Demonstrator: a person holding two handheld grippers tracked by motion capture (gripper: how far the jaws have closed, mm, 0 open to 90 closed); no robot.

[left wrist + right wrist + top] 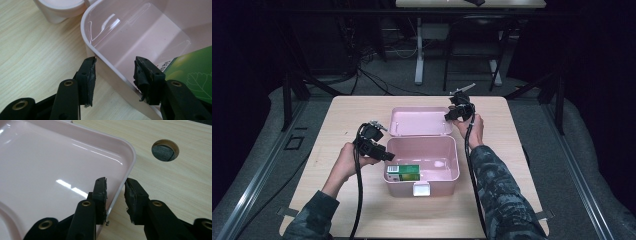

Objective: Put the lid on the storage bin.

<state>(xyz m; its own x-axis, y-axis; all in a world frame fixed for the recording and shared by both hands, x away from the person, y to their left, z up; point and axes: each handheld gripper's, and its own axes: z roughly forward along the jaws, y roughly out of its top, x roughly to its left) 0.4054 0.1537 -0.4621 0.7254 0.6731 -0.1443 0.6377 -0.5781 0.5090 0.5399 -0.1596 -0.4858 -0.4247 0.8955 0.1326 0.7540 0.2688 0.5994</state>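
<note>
A pink box sits in the middle of the tabletop in the high view. Its lid is open and lies flat behind it, toward the top of the frame. A small green carton lies inside the box, at its lower left corner.

The left tool is at the left side of the box. In the left gripper view, the box wall runs between the two black jaws, from the upper left down to the lower right. One jaw is outside the box over the wood and the other is inside, just beside the green carton. There is a gap between each pad and the wall, so the tool is partly open and is not squeezing the box.

The right tool is at the right edge of the lid, in the upper middle of the high view. In the right gripper view, the lid's rim sits between the jaws, which are narrow. The left pad looks like it touches the rim. The right pad is very close, with a thin gap. A round hole in the tabletop shows in the upper right of that view.
</note>
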